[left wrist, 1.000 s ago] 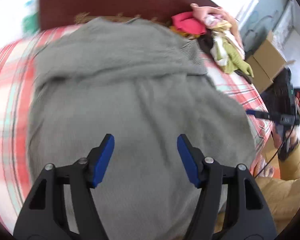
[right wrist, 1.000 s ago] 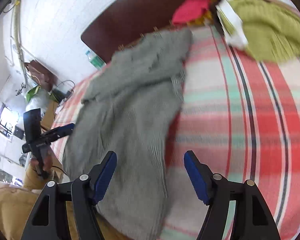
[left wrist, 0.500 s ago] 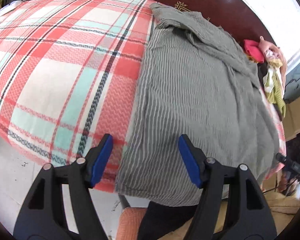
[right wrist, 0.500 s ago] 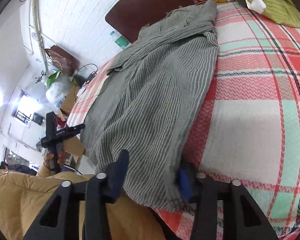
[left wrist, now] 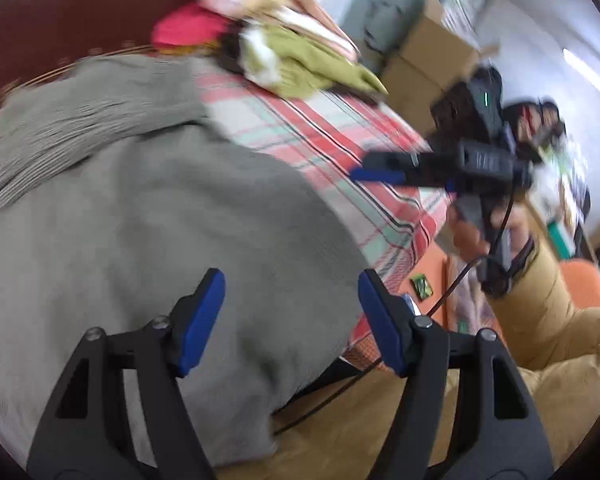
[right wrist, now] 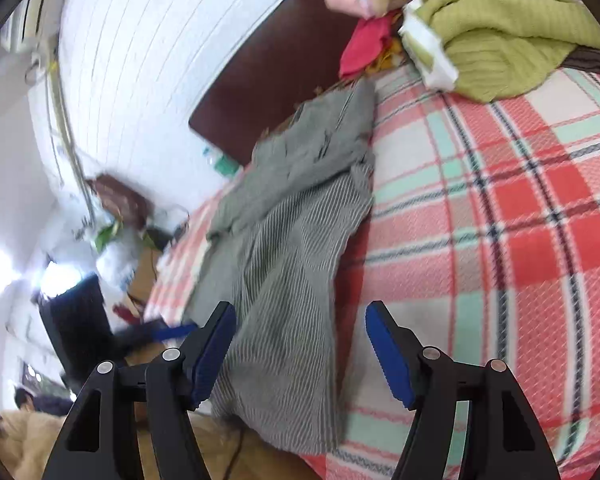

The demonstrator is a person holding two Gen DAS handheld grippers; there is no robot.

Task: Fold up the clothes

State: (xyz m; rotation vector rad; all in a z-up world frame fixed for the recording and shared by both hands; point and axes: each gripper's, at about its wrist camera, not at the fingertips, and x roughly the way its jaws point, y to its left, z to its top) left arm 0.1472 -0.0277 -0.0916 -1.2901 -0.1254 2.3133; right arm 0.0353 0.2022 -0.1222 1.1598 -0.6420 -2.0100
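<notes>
A grey striped garment [left wrist: 148, 216] lies spread on the red plaid bed [left wrist: 340, 136], its near hem hanging over the bed's front edge. It also shows in the right wrist view [right wrist: 296, 240]. My left gripper [left wrist: 290, 320] is open and empty, just above the garment's near part. My right gripper [right wrist: 300, 348] is open and empty over the garment's near right corner and the plaid cover [right wrist: 500, 220]. The right gripper shows in the left wrist view [left wrist: 384, 170] at the right, over the bed's edge. The left gripper shows blurred in the right wrist view [right wrist: 168, 330].
A pile of clothes, green [left wrist: 312, 64], red [left wrist: 188, 28] and pink, sits at the bed's far right by the dark headboard [right wrist: 276, 60]. Cardboard boxes [left wrist: 428, 60] stand beyond the bed. My tan-sleeved arm [left wrist: 540, 312] is at the right.
Both views have swung back toward the headboard and clothes pile. The right gripper, partly closed around the garment's hem half a second ago, is now wide open. The left stayed open.
</notes>
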